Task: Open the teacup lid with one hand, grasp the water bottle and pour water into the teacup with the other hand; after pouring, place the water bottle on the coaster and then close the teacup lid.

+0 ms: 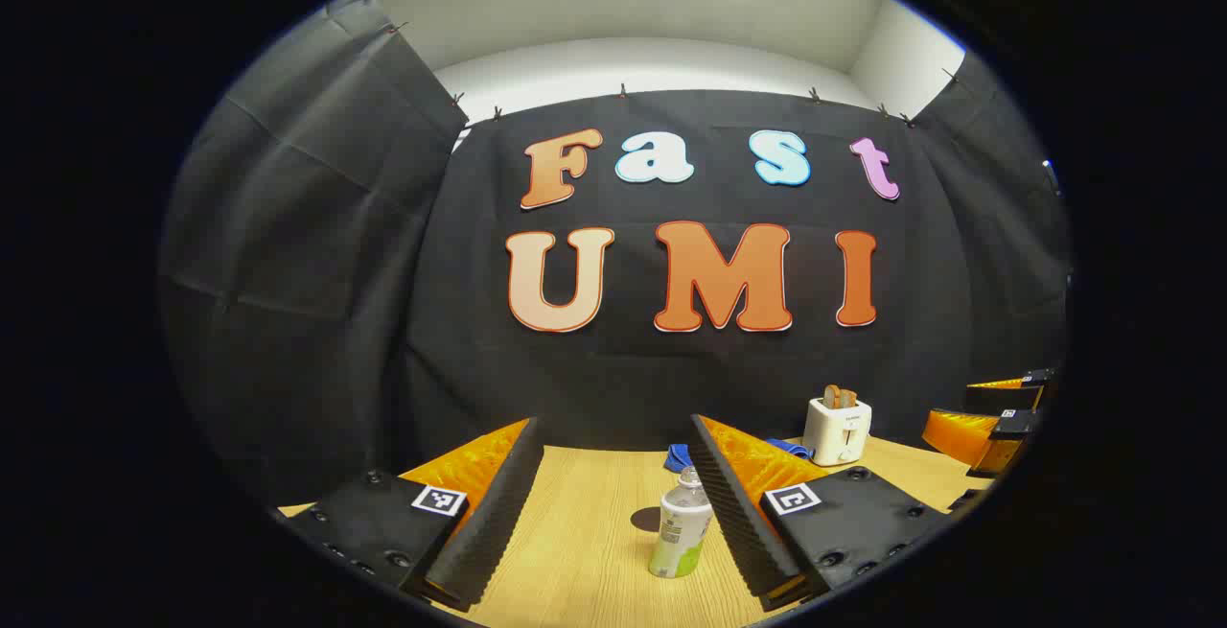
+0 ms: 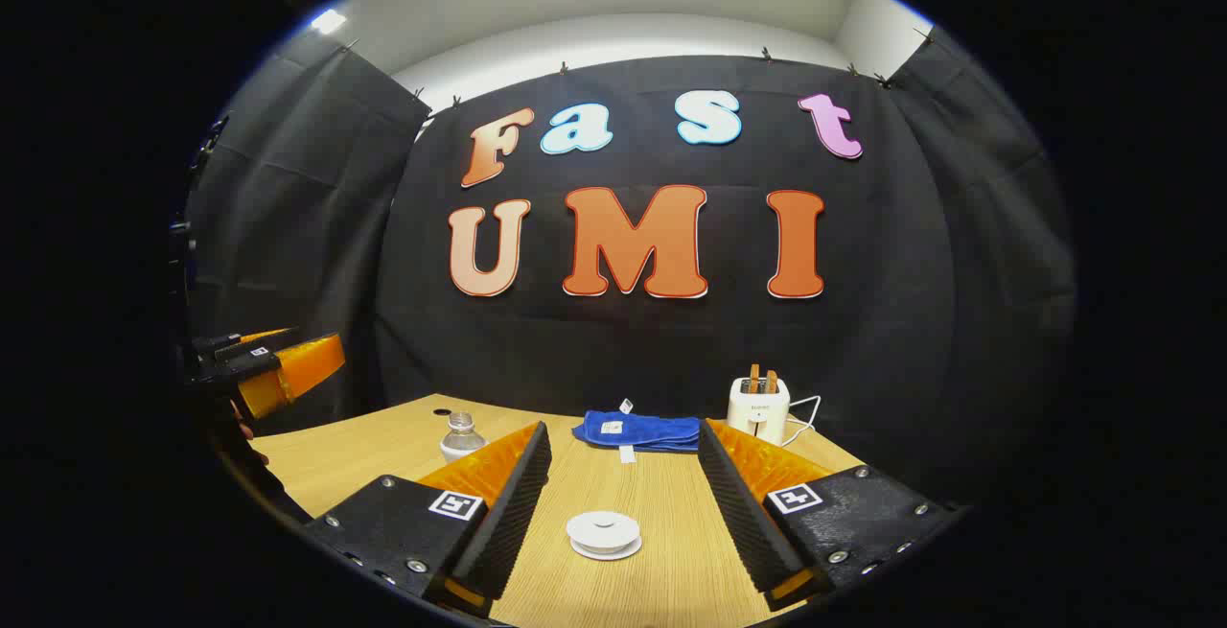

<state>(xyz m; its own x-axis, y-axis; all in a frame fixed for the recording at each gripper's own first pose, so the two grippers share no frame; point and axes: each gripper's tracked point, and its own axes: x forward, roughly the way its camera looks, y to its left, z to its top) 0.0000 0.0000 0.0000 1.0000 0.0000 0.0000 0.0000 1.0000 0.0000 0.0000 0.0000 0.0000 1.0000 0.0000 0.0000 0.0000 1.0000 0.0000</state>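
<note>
Teacup (image 2: 603, 533) sits on the counter (image 2: 661, 513) with its lid on, between the right hand-held gripper (image 2: 623, 513) fingers, untouched. Water bottle (image 1: 680, 524) stands upright just inside the left hand-held gripper (image 1: 613, 513) span, beside one finger, not gripped. Both grippers released, jaws wide. My read: nothing started; lid, pour, coaster placement and re-close all remain. Count: one teacup, one bottle, one blue cloth (image 2: 640, 430), one toaster (image 2: 758, 409). The dark disc (image 2: 442, 411) behind the bottle may be the coaster, can't confirm.
</note>
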